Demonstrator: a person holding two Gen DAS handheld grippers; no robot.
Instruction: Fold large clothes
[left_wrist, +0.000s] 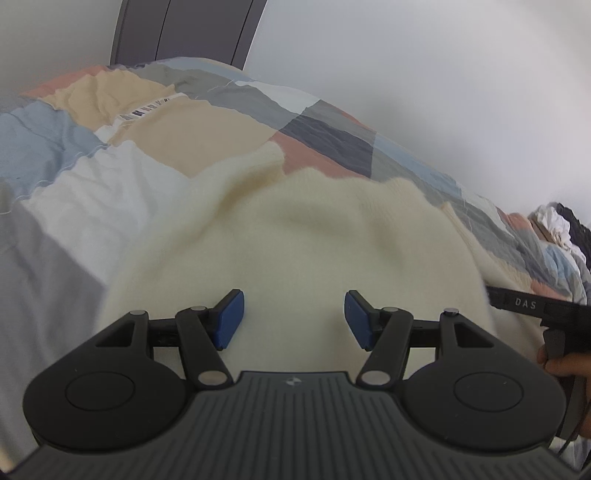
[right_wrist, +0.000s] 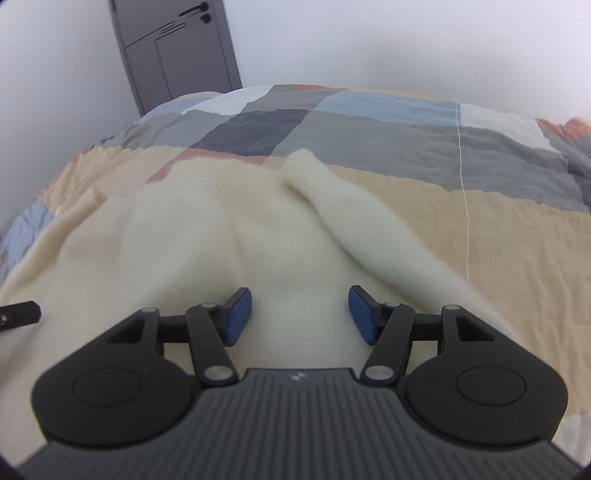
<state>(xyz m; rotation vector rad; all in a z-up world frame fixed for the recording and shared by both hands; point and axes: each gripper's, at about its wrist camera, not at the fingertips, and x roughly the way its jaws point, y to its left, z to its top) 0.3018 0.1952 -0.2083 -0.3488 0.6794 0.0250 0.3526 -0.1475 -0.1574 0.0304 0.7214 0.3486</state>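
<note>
A cream fluffy sweater (left_wrist: 314, 236) lies spread on the patchwork bed, filling the middle of both views. In the right wrist view the sweater (right_wrist: 207, 236) has one sleeve (right_wrist: 354, 214) folded in over the body, its ribbed cuff pointing toward the far side. My left gripper (left_wrist: 294, 319) hovers over the near part of the sweater, its blue pads apart with nothing between them. My right gripper (right_wrist: 300, 314) also stands open just above the knit, nothing pinched. The right gripper's body and a hand (left_wrist: 561, 365) show at the right edge of the left wrist view.
The bed carries a patchwork quilt (right_wrist: 332, 122) in grey, blue, beige and coral. A grey door (right_wrist: 173, 48) stands in the white wall behind. A heap of other clothes (left_wrist: 561, 225) lies at the far right of the bed. The left gripper's tip (right_wrist: 18, 314) pokes in at left.
</note>
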